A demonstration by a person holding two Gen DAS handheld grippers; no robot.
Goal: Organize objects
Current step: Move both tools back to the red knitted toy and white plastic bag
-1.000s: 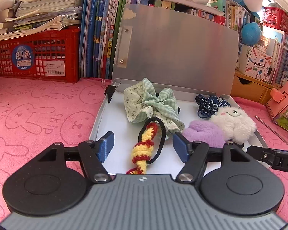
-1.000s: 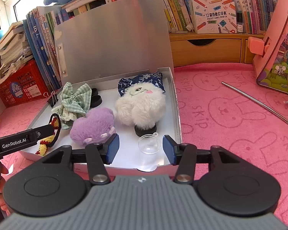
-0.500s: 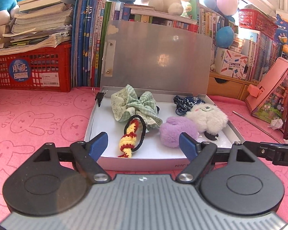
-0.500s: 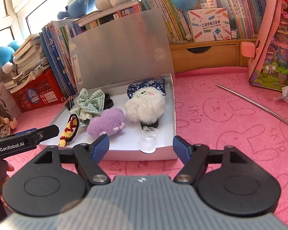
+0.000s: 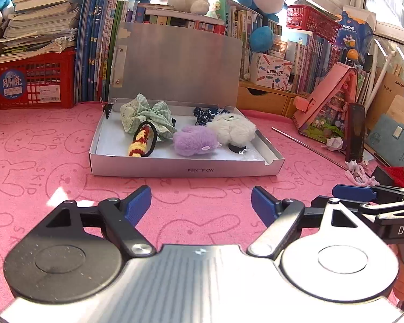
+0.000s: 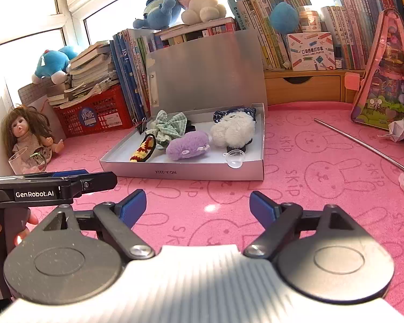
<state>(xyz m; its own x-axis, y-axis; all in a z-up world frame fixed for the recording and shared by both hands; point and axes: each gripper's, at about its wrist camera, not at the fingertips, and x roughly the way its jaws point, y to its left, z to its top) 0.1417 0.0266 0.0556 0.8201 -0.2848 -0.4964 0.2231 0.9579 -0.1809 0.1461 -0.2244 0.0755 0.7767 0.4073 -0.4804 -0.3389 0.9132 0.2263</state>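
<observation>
The white plush [image 5: 233, 129] hides most of the blue scrunchie [image 5: 206, 113] (behind).

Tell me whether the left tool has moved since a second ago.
Yes. The left tool has pulled back from the open box; earlier its tips reached over the box floor, and now pink mat lies between.

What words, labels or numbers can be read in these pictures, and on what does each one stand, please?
"GenRobot.AI": side of the left gripper.
"DAS", cut off by the frame edge: right gripper.
"NO.A-222A", upside down: front wall of the silver box.
"SKIP": pink rabbit mat.
"POCKET LABEL PRINTER": white carton on the shelf.
Book spines and red basket labels: too small to read.
</observation>
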